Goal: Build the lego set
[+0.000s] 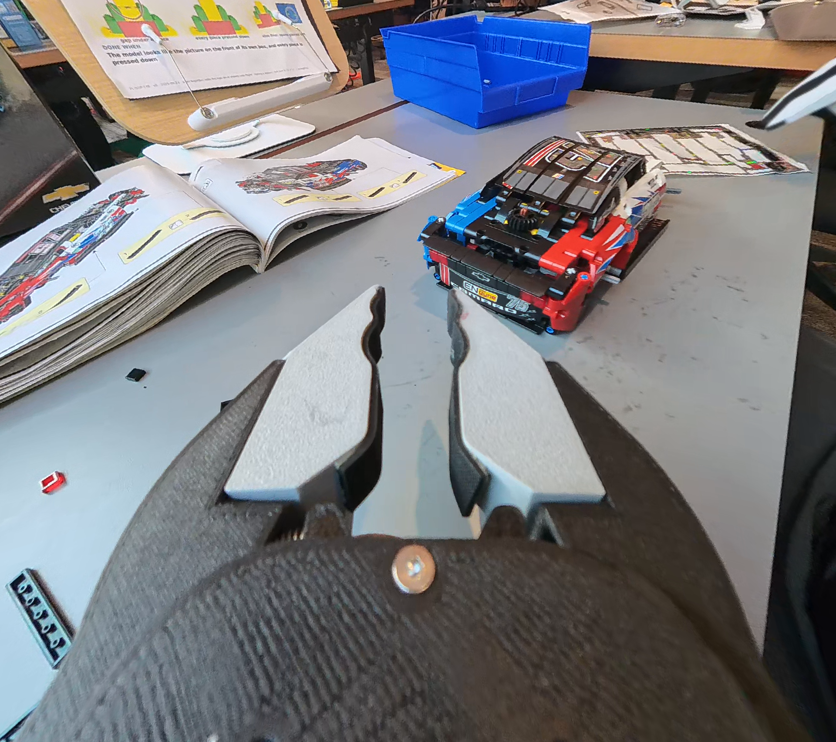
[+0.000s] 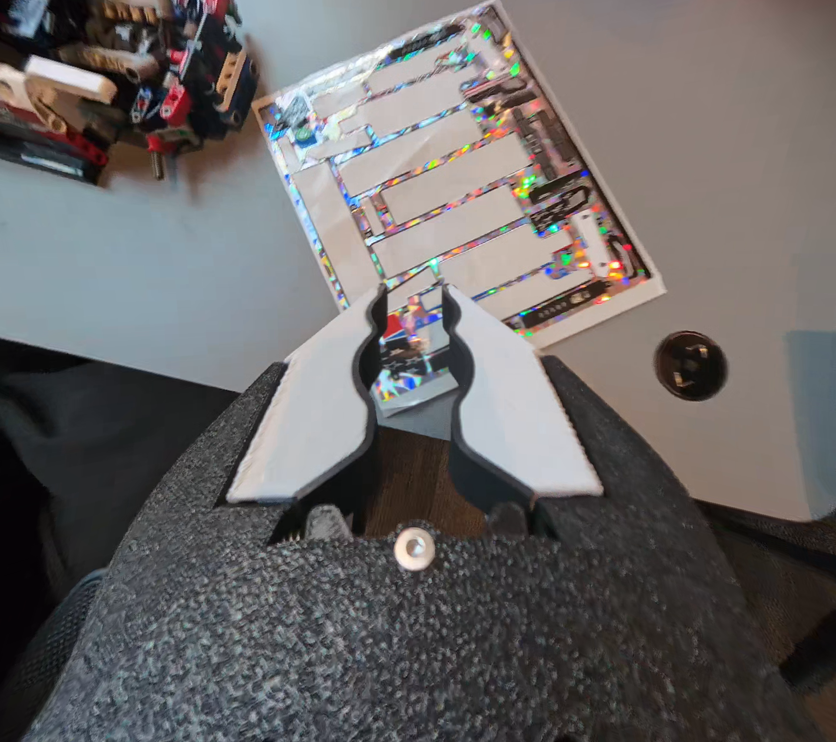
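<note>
both claws spread and empty: left gripper (image 1: 416, 304) near lego car (image 1: 543, 231), right gripper (image 2: 414, 299) above sticker sheet (image 2: 452, 177)

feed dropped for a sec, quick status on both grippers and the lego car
Left gripper open, empty, short of the lego car. Right gripper open over the sticker sheet near corner. Car upright on table, nothing blocking.

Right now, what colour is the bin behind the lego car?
Solid blue; the bin shows best in the left wrist view, beyond the lego car.
</note>
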